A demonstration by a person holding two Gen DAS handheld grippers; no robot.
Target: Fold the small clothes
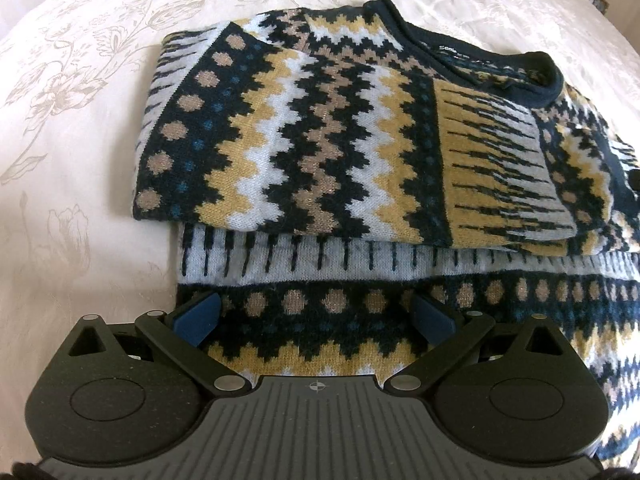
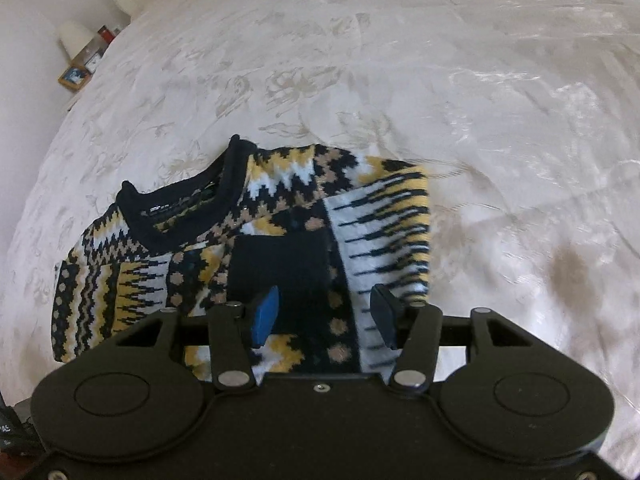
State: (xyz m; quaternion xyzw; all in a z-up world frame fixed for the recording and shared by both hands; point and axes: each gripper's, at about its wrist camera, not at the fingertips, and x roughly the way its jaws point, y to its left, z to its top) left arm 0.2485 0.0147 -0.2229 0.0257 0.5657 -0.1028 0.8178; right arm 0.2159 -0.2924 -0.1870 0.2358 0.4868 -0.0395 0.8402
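The sweater (image 1: 320, 152) is running out of the left view at 4 o'clock; its label (image 1: 448, 49) is staying too small to read.

A home bedroom: floral bedspread (image 2: 360, 80), bedside lamp (image 2: 76, 38).

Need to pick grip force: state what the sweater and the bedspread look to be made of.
Sweater: a soft, fuzzy knit, probably wool or acrylic; stitch rows and hairy edges show. Bedspread: smooth woven fabric with slight sheen, likely jacquard or satin-like; floral pattern looks woven in.
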